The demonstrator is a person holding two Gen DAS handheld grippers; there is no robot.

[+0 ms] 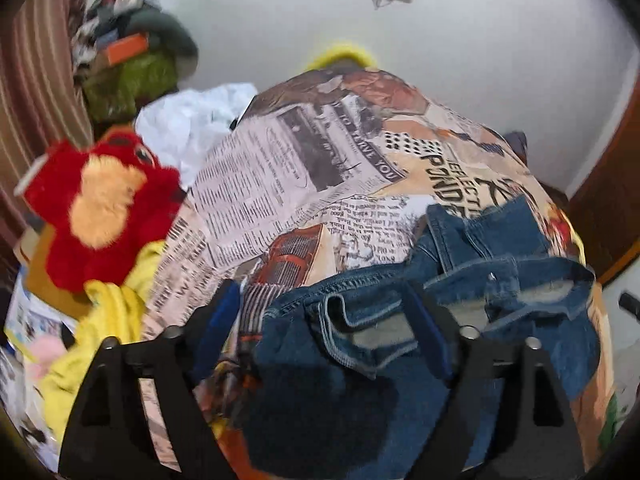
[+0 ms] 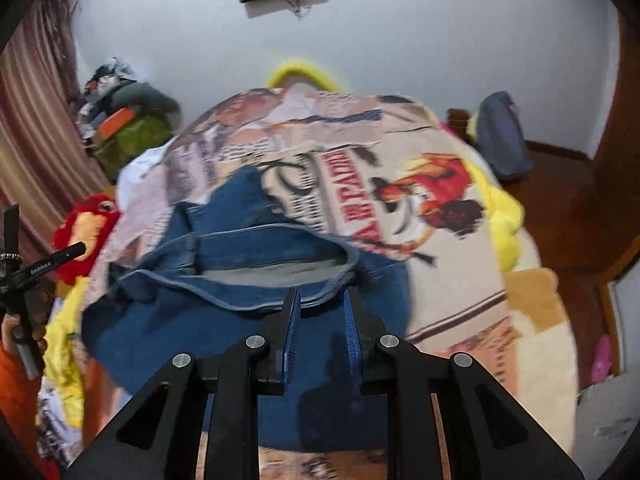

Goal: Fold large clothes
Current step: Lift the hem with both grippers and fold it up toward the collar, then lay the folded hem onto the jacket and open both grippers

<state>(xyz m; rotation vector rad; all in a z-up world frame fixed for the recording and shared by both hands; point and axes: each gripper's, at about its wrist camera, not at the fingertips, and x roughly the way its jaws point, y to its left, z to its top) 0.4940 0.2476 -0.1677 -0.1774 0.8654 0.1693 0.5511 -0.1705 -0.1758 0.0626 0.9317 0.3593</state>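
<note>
A pair of blue denim jeans lies bunched on a bed covered by a newspaper-print blanket, waistband open toward the far side. My left gripper is open wide, its blue-padded fingers straddling the left part of the waistband. In the right wrist view the jeans lie in front of my right gripper, which is partly open with the waistband edge between its pads; the fingers do not press the cloth. The left gripper shows at the left edge of the right wrist view.
A red plush toy and yellow cloth lie left of the blanket. White fabric and a clothes pile are behind. A yellow plush edge and a blue bag are at the right, by wooden floor.
</note>
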